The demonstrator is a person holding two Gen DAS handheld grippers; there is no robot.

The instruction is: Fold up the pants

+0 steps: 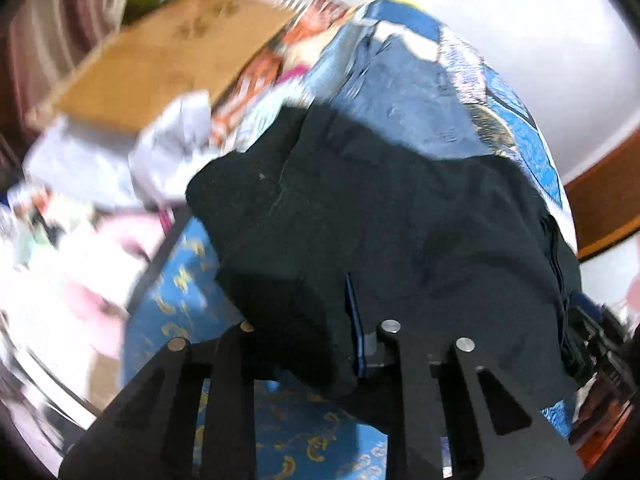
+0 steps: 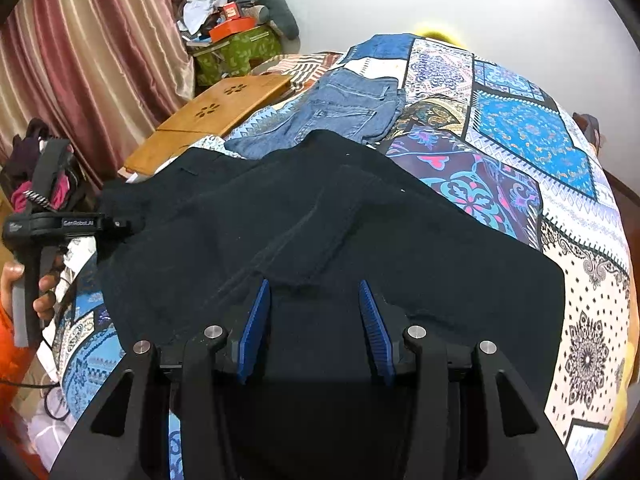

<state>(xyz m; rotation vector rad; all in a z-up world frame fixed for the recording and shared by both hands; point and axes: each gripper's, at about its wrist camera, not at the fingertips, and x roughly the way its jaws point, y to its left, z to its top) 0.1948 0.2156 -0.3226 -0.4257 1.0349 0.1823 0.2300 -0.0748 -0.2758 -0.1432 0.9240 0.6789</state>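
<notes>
Black pants (image 2: 360, 220) lie spread across a patchwork bedspread (image 2: 532, 132). My right gripper (image 2: 316, 312) hovers over their near edge, open, its blue pads (image 2: 254, 328) well apart with flat black cloth beneath them. At the far left edge, a person's hand (image 2: 44, 296) holds my left gripper (image 2: 120, 224), which is shut on the pants' left end. In the blurred left wrist view the black pants (image 1: 360, 220) drape over my left gripper (image 1: 336, 316). One blue pad (image 1: 354, 312) shows and the other finger is buried in cloth.
Folded blue jeans (image 2: 348, 108) lie beyond the black pants. A wooden lap desk (image 2: 224, 108) rests at the bed's far left corner, with a green box (image 2: 236, 52) of clutter and a striped curtain (image 2: 80, 60) behind it. Loose clothes (image 1: 172, 152) are piled at the left.
</notes>
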